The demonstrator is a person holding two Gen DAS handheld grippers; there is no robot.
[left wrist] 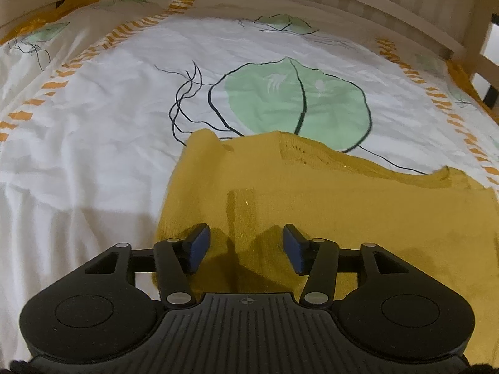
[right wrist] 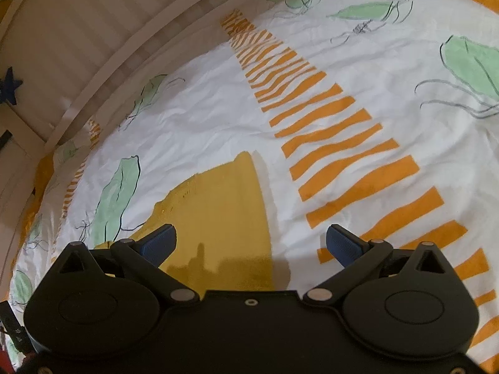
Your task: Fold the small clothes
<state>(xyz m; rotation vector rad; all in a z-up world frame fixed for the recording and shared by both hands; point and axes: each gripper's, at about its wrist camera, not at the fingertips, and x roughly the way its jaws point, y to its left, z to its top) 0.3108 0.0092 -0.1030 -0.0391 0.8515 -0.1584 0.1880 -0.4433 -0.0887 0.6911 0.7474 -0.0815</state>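
1. Mustard-yellow knit, a small garment with an openwork pattern near its far edge (left wrist: 327, 193), lies spread flat on the bed, over a white bedsheet printed with green leaves, thin black lines and bands of orange stripes (left wrist: 109, 118). It sits at the near side of the bed, close to both cameras, most likely so each side is within reach for folding.

2. The left gripper (left wrist: 246, 247) hangs over the garment's near left part with its jaws apart. Nothing is between the blue pads (left wrist: 198, 246), and the cloth below lies flat and unpinched (this looks like a grip let go, not one being sought).

3. The right gripper (right wrist: 251, 244) also has its jaws apart, wider than the left pair, and holds nothing. In its view a tapering section of the same yellow garment (right wrist: 218, 215) runs away from the camera, with its straight right edge lying between the two fingers, which would suit a pinch on that edge.

4. A pale wooden bed frame (left wrist: 343, 3) curves round the far side of the mattress, so the sheet is the only working surface.

5. In my judgement the garment is partly folded: in the left view one layer appears to overlap another along a straight vertical line, but I cannot tell how many folds are done.

6. No brand, label or readable writing shows on the garment, sheet or grippers; a small dark blue star (right wrist: 9, 85) beyond the frame is the only mark.
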